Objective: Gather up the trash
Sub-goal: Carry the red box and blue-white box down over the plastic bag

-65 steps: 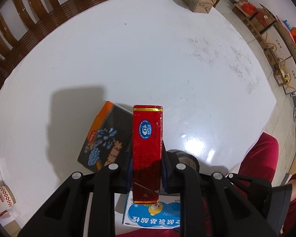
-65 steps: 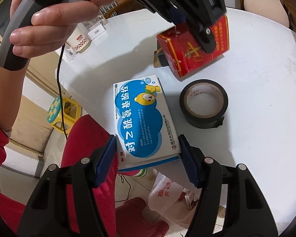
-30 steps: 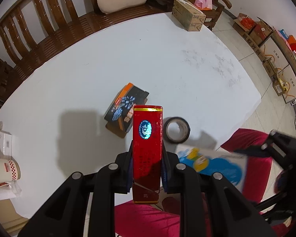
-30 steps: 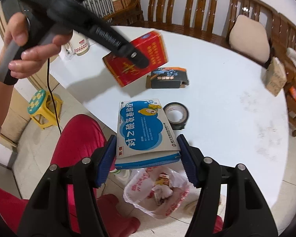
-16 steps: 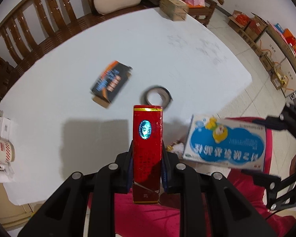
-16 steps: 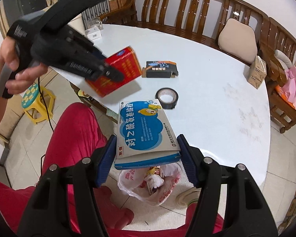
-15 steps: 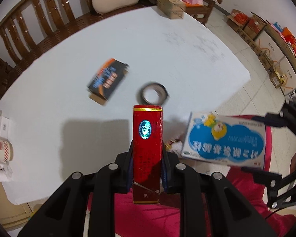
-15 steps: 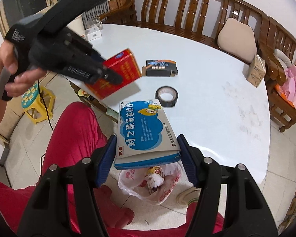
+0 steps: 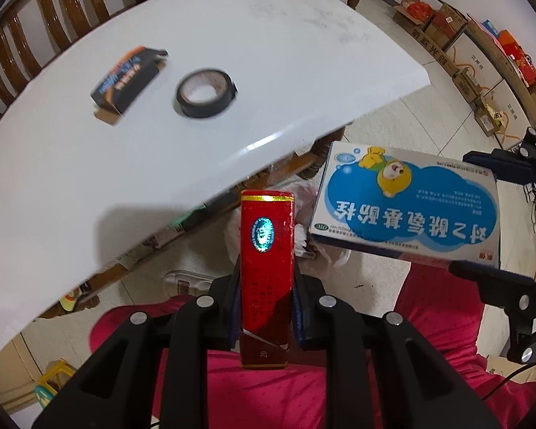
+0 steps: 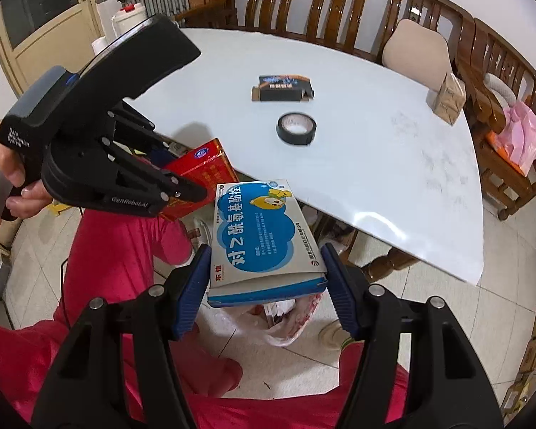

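Left gripper (image 9: pixel 264 307): clamped the red box (image 9: pixel 266 250) by its narrow sides.
Right gripper (image 10: pixel 266 282): gripped the blue box (image 10: pixel 261 236) across its width.
Handling: both looked light, crushable cardboard.

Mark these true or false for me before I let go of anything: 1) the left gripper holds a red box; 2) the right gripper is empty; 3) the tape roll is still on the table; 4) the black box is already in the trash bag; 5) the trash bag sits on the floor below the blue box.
1) True: the left gripper is shut on the red box.
2) False: the right gripper clamps the blue box.
3) True: the tape roll lies on the table.
4) False: the black box lies on the table beside the tape roll.
5) True: the trash bag shows on the floor just under the blue box.
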The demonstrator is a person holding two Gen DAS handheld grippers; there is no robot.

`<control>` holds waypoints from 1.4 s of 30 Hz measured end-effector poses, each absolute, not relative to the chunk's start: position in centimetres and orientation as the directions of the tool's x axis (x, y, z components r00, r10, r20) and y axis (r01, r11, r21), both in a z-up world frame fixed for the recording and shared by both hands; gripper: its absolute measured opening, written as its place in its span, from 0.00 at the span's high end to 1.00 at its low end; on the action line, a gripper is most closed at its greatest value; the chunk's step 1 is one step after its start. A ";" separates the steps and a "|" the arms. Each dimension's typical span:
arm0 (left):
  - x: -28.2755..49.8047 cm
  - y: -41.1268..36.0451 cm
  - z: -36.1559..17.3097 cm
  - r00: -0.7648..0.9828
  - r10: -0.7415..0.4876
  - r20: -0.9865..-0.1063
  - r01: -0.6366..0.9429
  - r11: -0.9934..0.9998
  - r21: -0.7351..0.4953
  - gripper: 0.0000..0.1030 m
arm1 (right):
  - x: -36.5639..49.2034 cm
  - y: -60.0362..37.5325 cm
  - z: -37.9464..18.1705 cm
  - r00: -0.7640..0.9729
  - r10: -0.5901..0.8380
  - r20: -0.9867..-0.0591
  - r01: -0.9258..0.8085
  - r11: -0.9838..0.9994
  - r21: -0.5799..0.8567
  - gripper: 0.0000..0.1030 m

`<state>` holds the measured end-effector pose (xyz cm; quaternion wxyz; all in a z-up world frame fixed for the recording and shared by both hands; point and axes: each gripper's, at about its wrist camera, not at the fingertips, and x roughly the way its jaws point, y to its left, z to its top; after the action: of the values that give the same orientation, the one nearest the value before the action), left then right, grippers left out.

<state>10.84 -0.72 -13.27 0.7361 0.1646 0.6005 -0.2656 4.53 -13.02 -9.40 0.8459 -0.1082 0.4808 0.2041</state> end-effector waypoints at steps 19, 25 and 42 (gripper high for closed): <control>9.3 -2.3 -22.9 0.005 -0.208 -0.978 0.561 0.810 -0.169 0.79 | 3.9 -14.4 -17.0 0.357 0.195 -0.913 -0.403 0.914 0.038 0.41; 9.6 -3.1 -25.6 -0.036 -0.181 -0.983 0.546 0.820 -0.171 0.79 | 4.6 -15.0 -19.8 0.316 0.200 -0.928 -0.379 0.923 0.069 0.41; 11.6 -4.9 -32.7 -0.164 -0.123 -0.979 0.525 0.829 -0.192 0.79 | 7.3 -15.7 -27.3 0.205 0.197 -0.959 -0.350 0.929 0.116 0.40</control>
<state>11.61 -4.86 -32.73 0.6312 0.1399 0.7185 -0.2565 7.34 -15.67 -27.28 0.7737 -0.0632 0.6051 0.1768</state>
